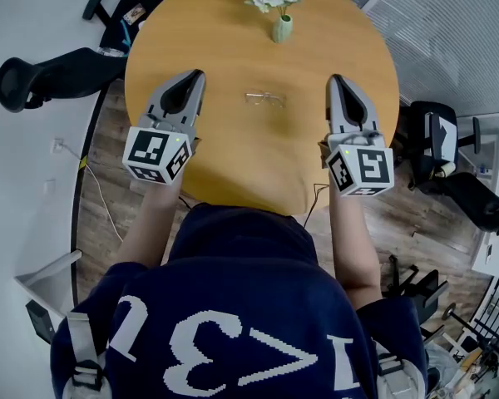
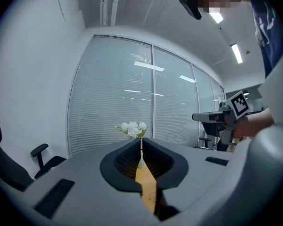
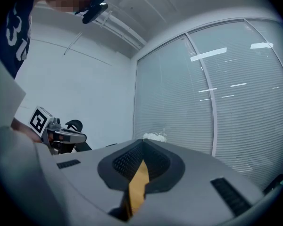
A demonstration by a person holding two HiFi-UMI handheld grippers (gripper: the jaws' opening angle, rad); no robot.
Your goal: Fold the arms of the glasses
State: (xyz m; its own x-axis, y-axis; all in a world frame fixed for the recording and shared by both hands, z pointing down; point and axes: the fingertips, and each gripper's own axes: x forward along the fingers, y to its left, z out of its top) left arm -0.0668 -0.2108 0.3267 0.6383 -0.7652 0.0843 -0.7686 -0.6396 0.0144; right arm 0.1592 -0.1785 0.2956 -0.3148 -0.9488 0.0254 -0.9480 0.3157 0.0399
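A pair of thin-framed glasses [image 1: 264, 98] lies on the round wooden table [image 1: 233, 165], between my two grippers and slightly beyond their tips. Whether its arms are folded is too small to tell. My left gripper [image 1: 198, 74] hovers to the left of the glasses, shut and empty. My right gripper [image 1: 335, 78] hovers to their right, also shut with nothing held. In the left gripper view the jaws [image 2: 141, 139] meet at the tips, as they do in the right gripper view [image 3: 142, 140]. Both grippers point level over the table, and neither touches the glasses.
A small green vase of white flowers [image 1: 281, 25] stands at the table's far side, past the glasses. Black office chairs stand left [image 1: 41, 77] and right [image 1: 449, 169] of the table. Blinds cover the windows [image 2: 132, 93] ahead.
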